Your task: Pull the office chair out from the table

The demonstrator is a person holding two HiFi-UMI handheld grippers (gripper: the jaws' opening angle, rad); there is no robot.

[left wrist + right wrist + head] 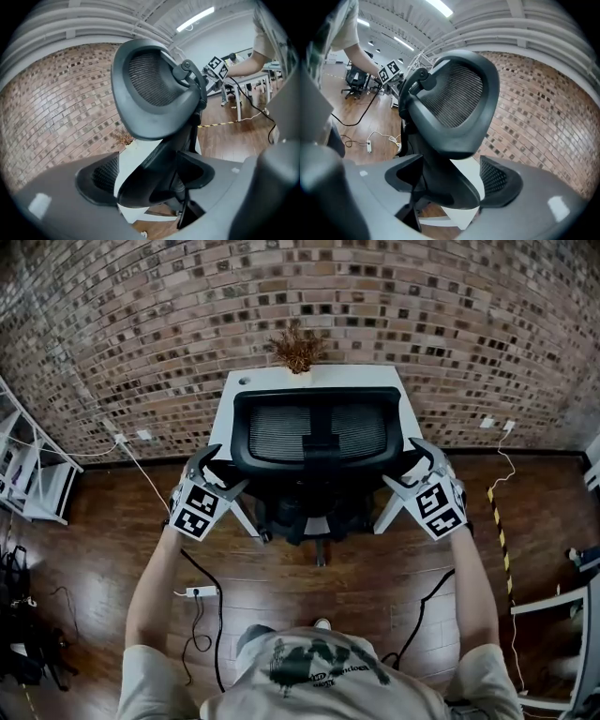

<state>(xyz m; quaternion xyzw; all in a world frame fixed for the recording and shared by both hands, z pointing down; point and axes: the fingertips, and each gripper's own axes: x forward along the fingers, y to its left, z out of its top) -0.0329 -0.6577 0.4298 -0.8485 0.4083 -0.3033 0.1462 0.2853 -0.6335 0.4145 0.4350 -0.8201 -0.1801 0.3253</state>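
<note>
Black office chair (314, 432), white table (375, 377), perhaps plant (298, 348)

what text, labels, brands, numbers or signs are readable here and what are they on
No text can be read.
shirt: lettering under the print, too small and blurred to read.
left hand-held gripper and right hand-held gripper: square patterns only, no letters.
</note>
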